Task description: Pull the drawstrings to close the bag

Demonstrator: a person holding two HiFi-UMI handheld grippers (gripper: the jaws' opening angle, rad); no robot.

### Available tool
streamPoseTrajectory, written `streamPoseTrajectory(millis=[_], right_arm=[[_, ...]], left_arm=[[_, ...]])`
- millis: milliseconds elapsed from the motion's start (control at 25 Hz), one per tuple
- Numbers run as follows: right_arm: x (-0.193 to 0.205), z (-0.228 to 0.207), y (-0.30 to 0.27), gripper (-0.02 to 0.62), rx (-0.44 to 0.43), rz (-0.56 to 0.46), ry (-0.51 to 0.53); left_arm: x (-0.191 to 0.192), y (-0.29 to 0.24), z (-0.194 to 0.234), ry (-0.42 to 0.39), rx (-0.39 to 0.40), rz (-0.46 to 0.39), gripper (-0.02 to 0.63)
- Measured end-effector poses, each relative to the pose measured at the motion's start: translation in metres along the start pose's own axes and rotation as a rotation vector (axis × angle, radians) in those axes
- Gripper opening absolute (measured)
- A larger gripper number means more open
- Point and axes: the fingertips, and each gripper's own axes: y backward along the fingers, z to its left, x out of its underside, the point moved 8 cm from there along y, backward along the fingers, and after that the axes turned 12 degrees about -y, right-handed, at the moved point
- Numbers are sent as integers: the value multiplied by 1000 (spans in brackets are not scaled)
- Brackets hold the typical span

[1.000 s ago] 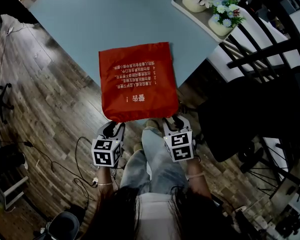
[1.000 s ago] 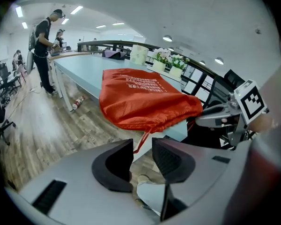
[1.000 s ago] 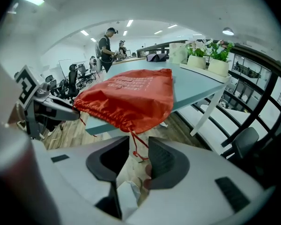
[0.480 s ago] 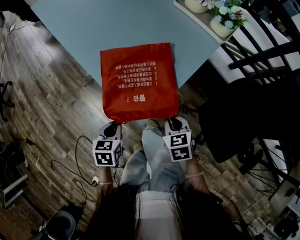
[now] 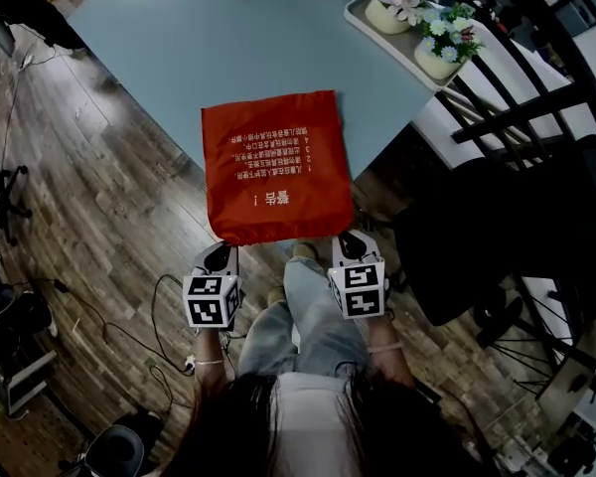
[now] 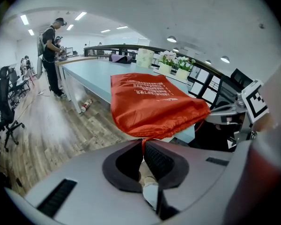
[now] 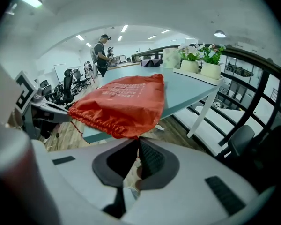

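Observation:
A red drawstring bag with white print lies on the pale blue table, its gathered mouth hanging over the near edge. My left gripper sits at the mouth's left corner, shut on a thin red drawstring that runs up to the bag. My right gripper sits at the right corner. Its jaws are closing the last bit, pads pressed together right under the bag's puckered hem. The cord there is hardly visible between the pads.
A tray with potted flowers stands at the table's far right. A black chair is close on my right. Cables lie on the wooden floor below. A person stands far off beside another table, with a bottle on the floor.
Both grippers' jaws have gone from wide apart to pressed together at the bag's mouth corners. The bag has hardly moved.

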Motion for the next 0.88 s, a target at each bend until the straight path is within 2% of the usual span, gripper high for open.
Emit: streamPoseTrajectory(millis=[240,880], right_arm=[[-6,-1,5,31,24,-18,-53],[-11,-5,13,29,78,-42,-95]], left_arm=[[-5,4,5,-14,-5,-9,18],[-13,11,21,-25,-21,-18,18]])
